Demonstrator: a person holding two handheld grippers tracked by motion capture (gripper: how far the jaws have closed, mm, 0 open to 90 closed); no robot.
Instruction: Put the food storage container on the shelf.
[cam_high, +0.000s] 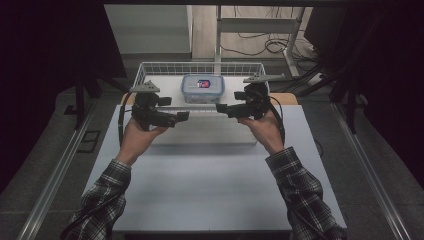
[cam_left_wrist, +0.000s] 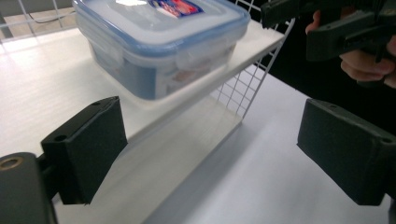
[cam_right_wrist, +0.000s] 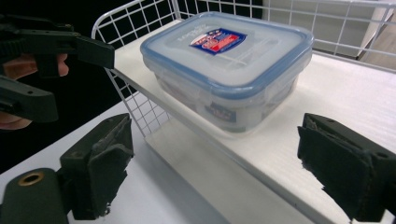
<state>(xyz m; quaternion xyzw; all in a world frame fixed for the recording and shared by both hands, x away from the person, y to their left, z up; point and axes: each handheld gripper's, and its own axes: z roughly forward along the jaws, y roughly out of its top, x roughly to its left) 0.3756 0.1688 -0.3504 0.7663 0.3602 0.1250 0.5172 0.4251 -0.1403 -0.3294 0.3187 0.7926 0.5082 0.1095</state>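
A lidded plastic container (cam_high: 202, 88) sits on a white board (cam_high: 172, 90) inside a wire basket (cam_high: 150, 67) at the far end of the bench (cam_high: 210, 180), between the left gripper (cam_high: 184, 116) and right gripper (cam_high: 221, 108), both wide open and empty.

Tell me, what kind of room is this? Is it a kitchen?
Probably not a kitchen. It looks like a lab or workshop set up for recording: a plain white table, cables lying on the floor behind it, and a person holding a left gripper and a right gripper near a lidded food box.
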